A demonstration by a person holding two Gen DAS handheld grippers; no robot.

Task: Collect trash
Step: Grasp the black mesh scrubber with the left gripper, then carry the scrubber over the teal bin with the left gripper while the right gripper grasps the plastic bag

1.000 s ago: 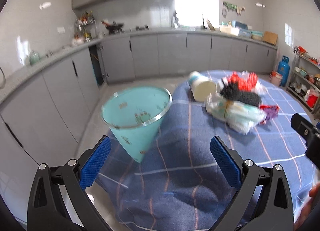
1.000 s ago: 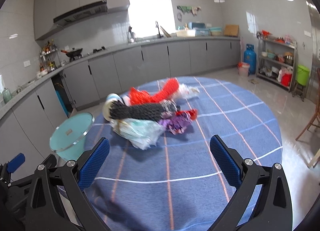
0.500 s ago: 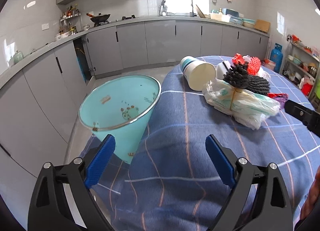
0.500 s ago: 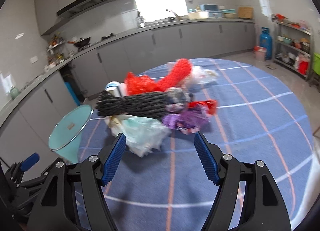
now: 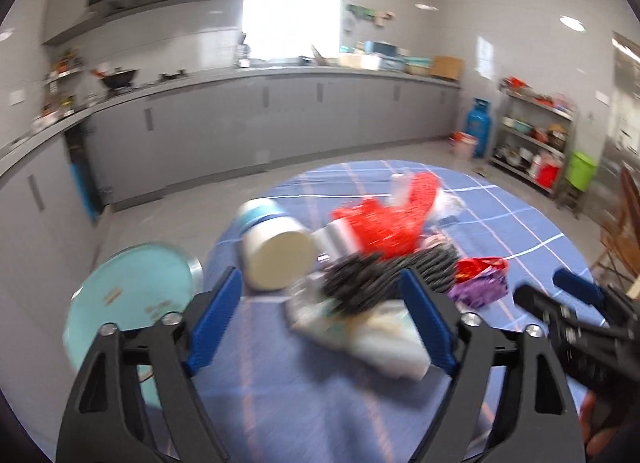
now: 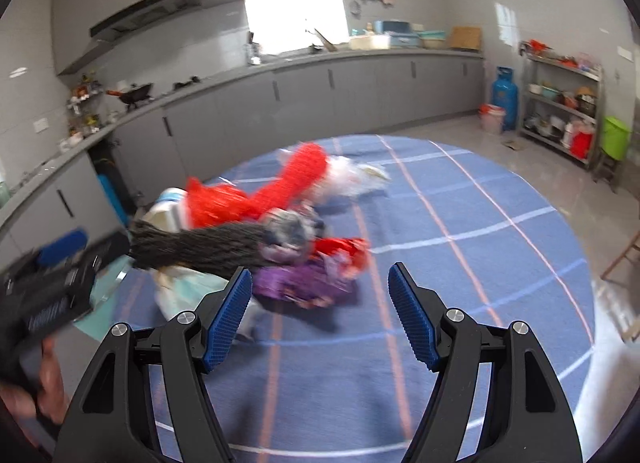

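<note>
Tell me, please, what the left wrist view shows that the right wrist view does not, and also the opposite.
Only the left wrist view shows the flat round end of the white container and most of the teal bin beside the table.

Only the right wrist view shows the clear plastic wrap behind the pile plainly.

Both show the red net, the black net, the purple wrapper and the blue checked tablecloth. The left gripper and the right gripper are open and empty.

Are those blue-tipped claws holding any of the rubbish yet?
No. The left gripper and right gripper are open and empty, above the trash pile.
</note>
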